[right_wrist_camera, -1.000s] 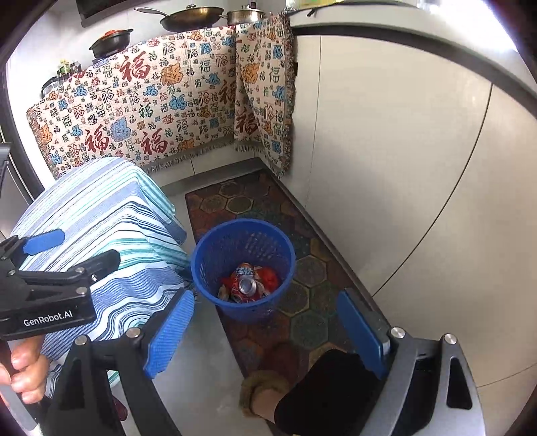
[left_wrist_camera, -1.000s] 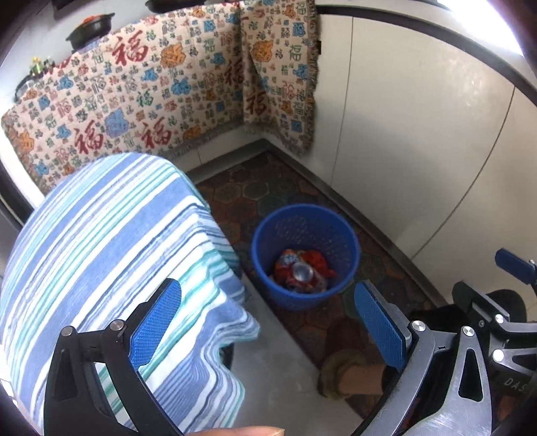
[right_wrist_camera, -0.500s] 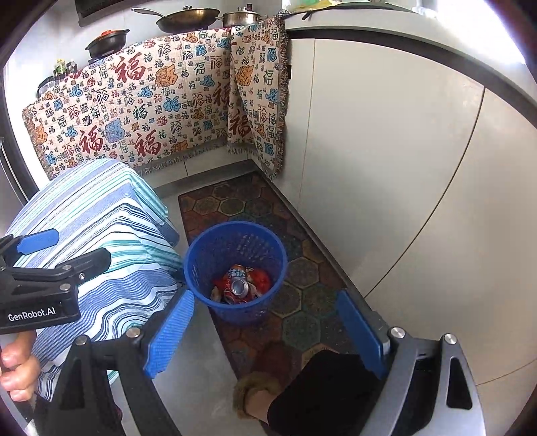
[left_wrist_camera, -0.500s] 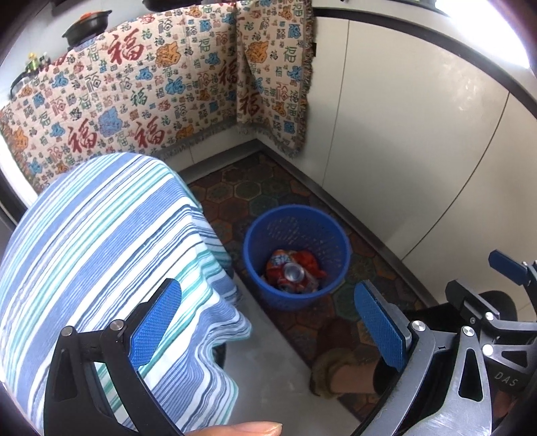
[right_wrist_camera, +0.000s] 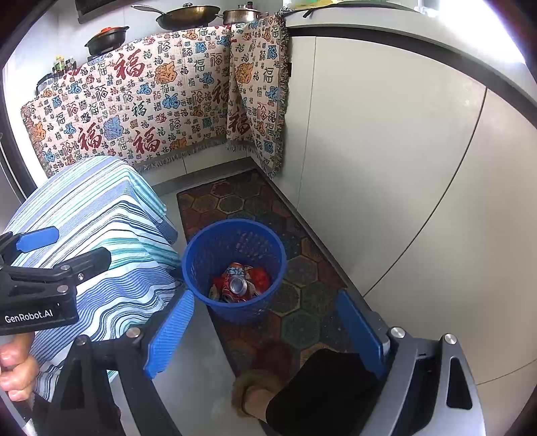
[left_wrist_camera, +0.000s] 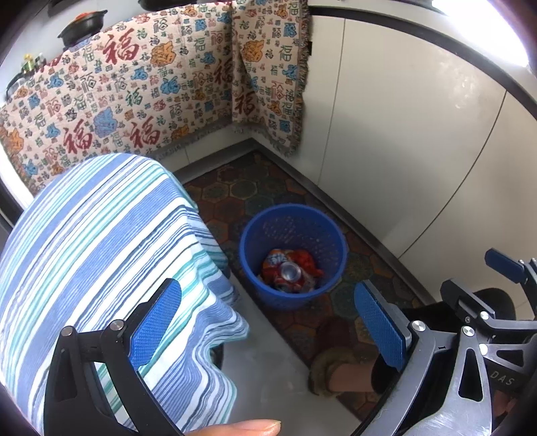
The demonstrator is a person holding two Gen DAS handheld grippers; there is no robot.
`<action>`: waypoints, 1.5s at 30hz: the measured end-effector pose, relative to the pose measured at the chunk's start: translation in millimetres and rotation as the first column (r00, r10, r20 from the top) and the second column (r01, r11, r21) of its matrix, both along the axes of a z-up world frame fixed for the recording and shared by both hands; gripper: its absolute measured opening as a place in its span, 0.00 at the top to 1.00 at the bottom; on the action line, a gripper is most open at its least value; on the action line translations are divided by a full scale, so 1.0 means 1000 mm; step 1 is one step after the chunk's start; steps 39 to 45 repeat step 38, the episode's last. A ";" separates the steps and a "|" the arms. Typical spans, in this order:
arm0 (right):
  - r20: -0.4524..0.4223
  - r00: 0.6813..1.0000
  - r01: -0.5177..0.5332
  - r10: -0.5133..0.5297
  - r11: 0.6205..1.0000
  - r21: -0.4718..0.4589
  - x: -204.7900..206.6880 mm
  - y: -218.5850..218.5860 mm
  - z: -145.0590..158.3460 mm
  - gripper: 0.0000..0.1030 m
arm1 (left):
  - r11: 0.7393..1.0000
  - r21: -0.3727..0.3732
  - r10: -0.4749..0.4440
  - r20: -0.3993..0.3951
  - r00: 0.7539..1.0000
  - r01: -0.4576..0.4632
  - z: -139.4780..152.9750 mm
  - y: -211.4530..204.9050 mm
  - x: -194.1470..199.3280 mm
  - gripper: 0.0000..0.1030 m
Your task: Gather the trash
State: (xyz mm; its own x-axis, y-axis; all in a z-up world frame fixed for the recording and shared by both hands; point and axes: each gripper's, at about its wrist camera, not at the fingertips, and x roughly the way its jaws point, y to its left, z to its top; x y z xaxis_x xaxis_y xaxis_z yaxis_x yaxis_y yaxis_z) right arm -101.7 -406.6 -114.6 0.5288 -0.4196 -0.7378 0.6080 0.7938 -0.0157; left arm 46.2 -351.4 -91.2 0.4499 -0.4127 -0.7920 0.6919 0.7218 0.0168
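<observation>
small kitchen corner w/ pale cabinet fronts (right_wrist_camera: 386,151) on the right of frame, a patterned cloth (right_wrist_camera: 151,100) draped over the counter at the top, pans (right_wrist_camera: 188,15) on the counter above it, and a hexagon-print floor mat (right_wrist_camera: 302,268) running along the cabinets. a striped cloth (left_wrist_camera: 94,251) covers some piece of furniture at the left of both views; nothing lies on top of it as far as the frames show. the blue basket (right_wrist_camera: 201,265) stands on the mat at centre frame, just beside the striped cloth. inside it: a crushed can (right_wrist_camera: 238,285), top facing up, lying on orange-red wrappers (left_wrist_camera: 298,261). left gripper (left_wrist_camera: 268,322) hangs above the floor, jaws spread wide, nothing btwn the blue pads. right gripper (right_wrist_camera: 265,328) same: jaws spread wide and empty, basket framed btwn them but well below. the person's foot in a fuzzy slipper (right_wrist_camera: 255,385) shows at the bottom of frame, at the near end of the mat. progress, as a judgement: the trash in view is already in the basket, both claws are empty, and no loose trash shows on floor, mat or cloth, so the collecting looks done or nearly so. what's left, if anything, would be items out of frame; can't tell from these views.
</observation>
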 end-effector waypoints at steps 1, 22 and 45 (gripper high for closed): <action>0.000 1.000 0.001 -0.001 1.000 0.001 0.000 0.000 0.000 0.13 | 1.000 0.001 0.000 -0.001 1.000 0.000 0.000 0.000 0.000 0.00; -0.011 1.000 -0.002 0.002 1.000 0.002 -0.001 -0.002 -0.003 0.13 | 1.000 0.004 -0.021 -0.003 1.000 0.021 0.000 0.001 -0.002 0.01; -0.022 1.000 0.012 -0.011 1.000 0.013 -0.002 -0.004 -0.008 0.13 | 0.999 -0.013 -0.043 0.015 0.999 0.043 -0.001 0.004 -0.009 0.01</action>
